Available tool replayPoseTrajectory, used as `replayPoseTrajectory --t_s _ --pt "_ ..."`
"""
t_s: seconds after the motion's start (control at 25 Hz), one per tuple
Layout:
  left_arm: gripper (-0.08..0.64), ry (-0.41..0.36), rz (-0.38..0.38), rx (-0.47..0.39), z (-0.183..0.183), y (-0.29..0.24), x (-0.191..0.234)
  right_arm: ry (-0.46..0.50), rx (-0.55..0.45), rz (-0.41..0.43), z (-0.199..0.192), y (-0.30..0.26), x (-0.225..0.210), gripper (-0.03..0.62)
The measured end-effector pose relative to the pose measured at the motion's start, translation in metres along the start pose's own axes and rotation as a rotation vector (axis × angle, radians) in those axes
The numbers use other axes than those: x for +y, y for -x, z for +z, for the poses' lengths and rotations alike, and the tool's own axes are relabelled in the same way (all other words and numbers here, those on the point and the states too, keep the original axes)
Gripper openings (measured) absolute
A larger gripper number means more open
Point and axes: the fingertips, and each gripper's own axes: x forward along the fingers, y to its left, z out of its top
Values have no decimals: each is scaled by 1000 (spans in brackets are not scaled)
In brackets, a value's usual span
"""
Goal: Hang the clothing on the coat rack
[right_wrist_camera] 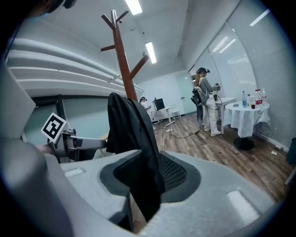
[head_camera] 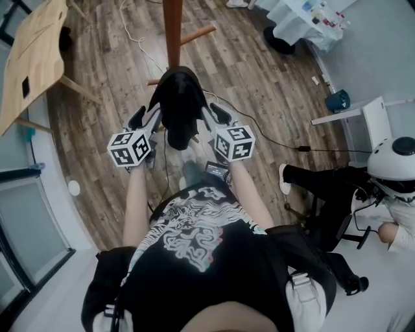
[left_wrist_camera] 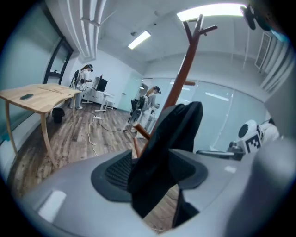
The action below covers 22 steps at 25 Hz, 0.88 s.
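A black garment (head_camera: 178, 104) hangs draped over a lower peg of the brown wooden coat rack (head_camera: 172, 32), straight in front of me. My left gripper (head_camera: 148, 117) sits at the garment's left side and my right gripper (head_camera: 213, 115) at its right side. In the left gripper view the black cloth (left_wrist_camera: 171, 134) runs down between the jaws, which stand apart, with the rack (left_wrist_camera: 185, 69) rising behind. In the right gripper view the cloth (right_wrist_camera: 132, 134) also hangs loosely between wide jaws, below the rack (right_wrist_camera: 121, 51). Both grippers are open.
A light wooden table (head_camera: 35, 52) stands at the far left. A white cable (head_camera: 139, 39) trails over the wood floor by the rack. A seated person in a white helmet (head_camera: 389, 162) is at the right. A white-clothed round table (head_camera: 305, 19) stands far right.
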Motion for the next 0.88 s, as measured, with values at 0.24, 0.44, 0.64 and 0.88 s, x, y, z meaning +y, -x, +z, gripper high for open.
replayPoseTrajectory --t_s 0.24,0.44,0.64,0.88 --pt "68 -63 27 -73 4 25 -14 43 -21 6 -2 27 11 16" --pt "-11 -120 -11 -60 -5 50 -36 83 -71 -4 3 57 27 0" --pt "-11 -188 -10 -72 -16 76 -65 153 -107 5 4 92 48 0" --pt "-11 -213 7 -106 -22 106 -82 180 -167 39 6 126 78 0"
